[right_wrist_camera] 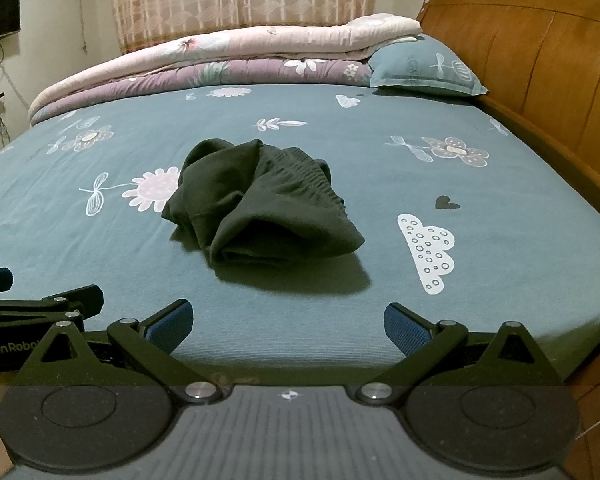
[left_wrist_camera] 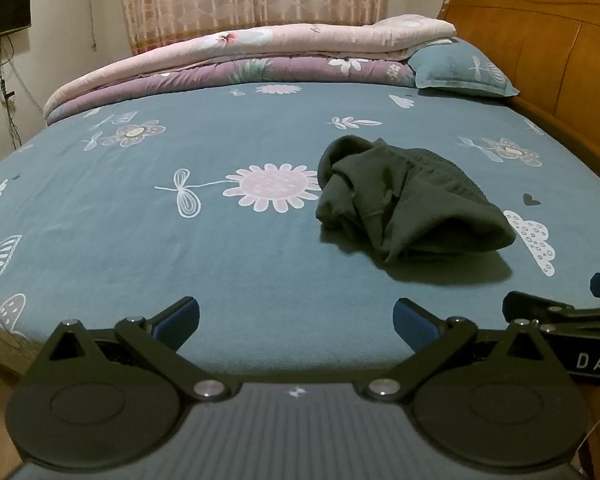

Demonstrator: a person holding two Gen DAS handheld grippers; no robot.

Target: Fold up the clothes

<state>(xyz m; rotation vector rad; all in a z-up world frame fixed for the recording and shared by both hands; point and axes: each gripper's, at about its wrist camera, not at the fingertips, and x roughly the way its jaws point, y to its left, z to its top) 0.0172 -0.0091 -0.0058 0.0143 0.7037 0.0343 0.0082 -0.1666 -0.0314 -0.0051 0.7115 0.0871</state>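
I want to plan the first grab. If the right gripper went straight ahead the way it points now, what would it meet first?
Most likely the crumpled dark garment, which lies nearly dead ahead of the open right gripper on the blue bedsheet. Only bare sheet shows between them. If the gripper travels low it may graze the sheet first; depth is unclear.

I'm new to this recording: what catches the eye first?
A crumpled dark green garment lies in a heap mid-bed on the blue flowered bedsheet. Behind it, folded pink and purple quilts are stacked along the far edge. Both grippers, left and right, hover open at the near edge.
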